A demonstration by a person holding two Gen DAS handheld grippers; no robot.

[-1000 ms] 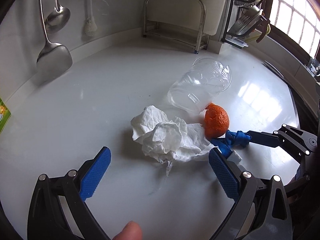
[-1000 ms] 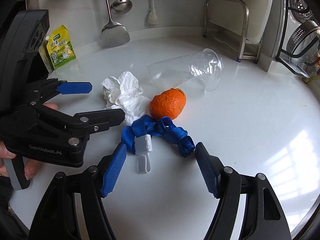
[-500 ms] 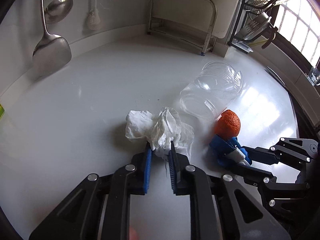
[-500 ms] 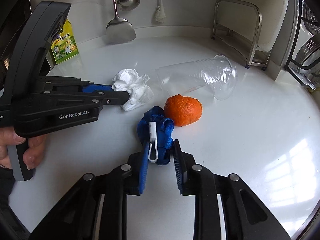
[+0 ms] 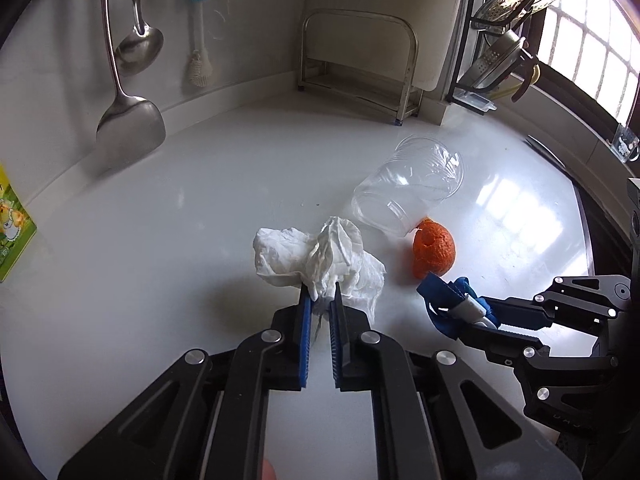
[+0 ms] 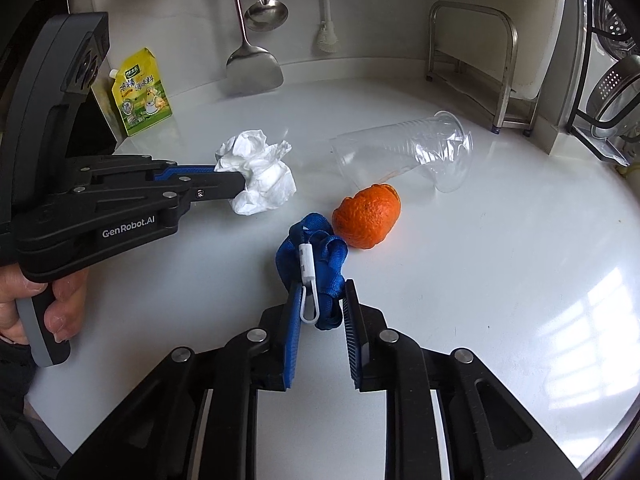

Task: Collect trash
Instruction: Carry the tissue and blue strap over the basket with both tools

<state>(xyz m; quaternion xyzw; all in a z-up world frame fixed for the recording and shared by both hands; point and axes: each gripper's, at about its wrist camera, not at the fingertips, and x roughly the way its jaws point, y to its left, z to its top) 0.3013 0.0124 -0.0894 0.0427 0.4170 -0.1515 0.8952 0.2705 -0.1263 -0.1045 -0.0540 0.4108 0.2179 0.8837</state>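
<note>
My left gripper (image 5: 320,296) is shut on a crumpled white tissue (image 5: 316,256), seen from the side in the right wrist view (image 6: 256,172). My right gripper (image 6: 320,300) is shut on a blue strap with a white clip (image 6: 312,256), also visible in the left wrist view (image 5: 448,300). An orange peel (image 6: 368,216) lies on the white counter just beyond the strap, and it shows in the left wrist view (image 5: 434,252). A clear plastic cup (image 6: 404,152) lies on its side behind the peel, also seen in the left wrist view (image 5: 408,196).
A metal spatula (image 5: 128,120), a ladle (image 5: 138,48) and a brush (image 5: 198,40) hang on the back wall. A yellow-green pouch (image 6: 140,92) leans at the left. A steel rack (image 5: 356,64) stands at the back; a dish rack (image 5: 508,32) stands at the right.
Both grippers went from open to shut: the left on the tissue, the right on the blue strap. Both have drawn back slightly, bunching their loads.
</note>
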